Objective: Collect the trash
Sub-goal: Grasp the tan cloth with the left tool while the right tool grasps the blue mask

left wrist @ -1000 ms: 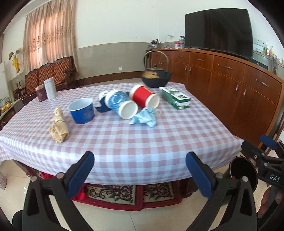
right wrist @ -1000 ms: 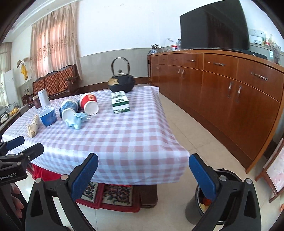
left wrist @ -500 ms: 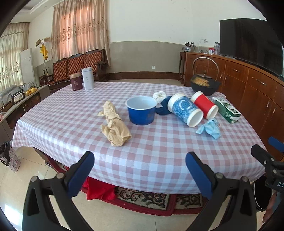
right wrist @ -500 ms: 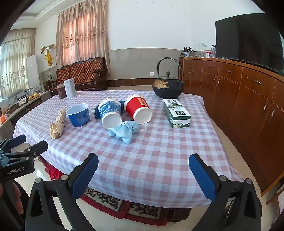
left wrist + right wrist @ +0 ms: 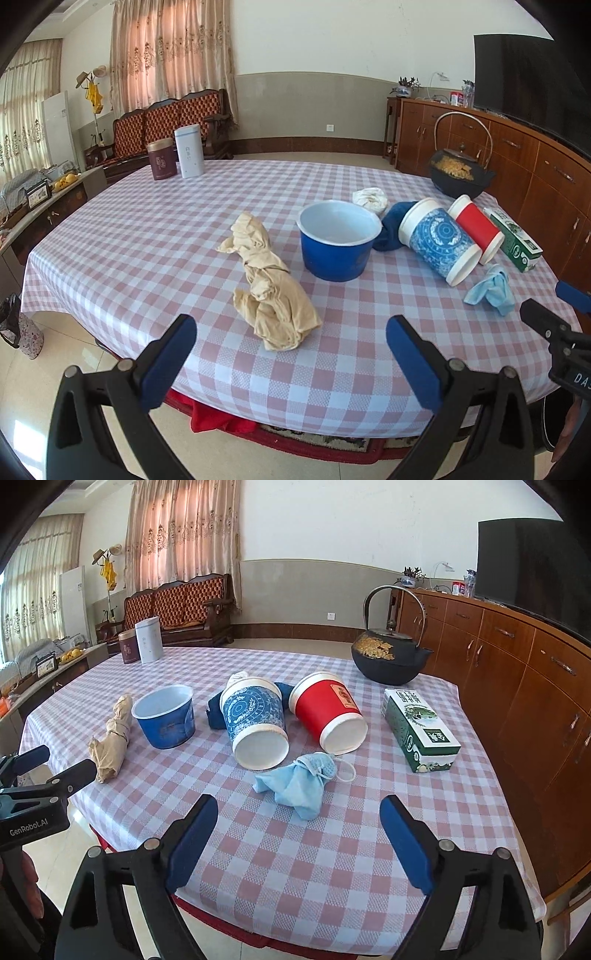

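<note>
Both grippers have swung in toward the worktop point(image 5: 332, 849). The left gripper point(image 5: 291, 354), jaws wide apart, faces the crumpled tan paper point(image 5: 269, 291); the right gripper point(image 5: 299, 834), jaws narrowing slightly but empty, has the blue mask point(image 5: 299, 779) just ahead. Picking up looks imminent.

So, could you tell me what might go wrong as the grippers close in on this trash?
The tipped patterned blue cup and red cup lie against each other, so a nudge may roll either. The blue face mask is limp, and its loose ear loop could snag on the right gripper, whose open jaws have just been closing.
</note>
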Demonstrator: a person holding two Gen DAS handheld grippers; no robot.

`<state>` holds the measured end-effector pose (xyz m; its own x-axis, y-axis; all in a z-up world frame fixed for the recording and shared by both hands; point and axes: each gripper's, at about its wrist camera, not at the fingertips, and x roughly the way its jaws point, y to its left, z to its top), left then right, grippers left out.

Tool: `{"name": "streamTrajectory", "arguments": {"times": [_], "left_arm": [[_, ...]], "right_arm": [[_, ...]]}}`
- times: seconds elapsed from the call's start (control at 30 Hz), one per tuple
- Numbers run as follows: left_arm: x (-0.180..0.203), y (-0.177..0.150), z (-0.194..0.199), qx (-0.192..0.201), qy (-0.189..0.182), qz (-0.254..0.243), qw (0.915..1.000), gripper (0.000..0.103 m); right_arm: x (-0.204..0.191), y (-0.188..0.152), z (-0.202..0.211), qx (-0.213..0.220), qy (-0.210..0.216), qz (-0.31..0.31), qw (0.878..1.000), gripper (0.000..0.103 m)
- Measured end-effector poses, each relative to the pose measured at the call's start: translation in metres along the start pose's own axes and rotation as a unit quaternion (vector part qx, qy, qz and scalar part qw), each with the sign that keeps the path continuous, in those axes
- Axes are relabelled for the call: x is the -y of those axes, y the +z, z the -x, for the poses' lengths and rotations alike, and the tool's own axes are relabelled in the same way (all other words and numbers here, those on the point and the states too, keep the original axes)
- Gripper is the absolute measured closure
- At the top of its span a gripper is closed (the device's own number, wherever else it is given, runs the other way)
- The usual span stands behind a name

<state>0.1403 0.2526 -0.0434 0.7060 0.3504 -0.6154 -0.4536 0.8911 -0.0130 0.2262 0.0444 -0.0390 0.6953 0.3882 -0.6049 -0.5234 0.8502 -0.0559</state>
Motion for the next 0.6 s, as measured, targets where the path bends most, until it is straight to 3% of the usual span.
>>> {"name": "streamTrajectory", "arguments": {"times": [0.4, 0.6], "left_arm": [[-0.005, 0.013, -0.044, -0.029, 0.002, 0.001, 0.9996, 0.002], [-0.006, 0.012, -0.055, -0.043, -0.012, 0.012, 0.9989, 0.01]], "right_arm": [[0.007, 0.011, -0.047, -0.046, -0.004, -0.016, 0.999, 0.025], [0.012, 0.014, -0.061, -0.067, 0.003, -0.032, 0.997, 0.042]]}}
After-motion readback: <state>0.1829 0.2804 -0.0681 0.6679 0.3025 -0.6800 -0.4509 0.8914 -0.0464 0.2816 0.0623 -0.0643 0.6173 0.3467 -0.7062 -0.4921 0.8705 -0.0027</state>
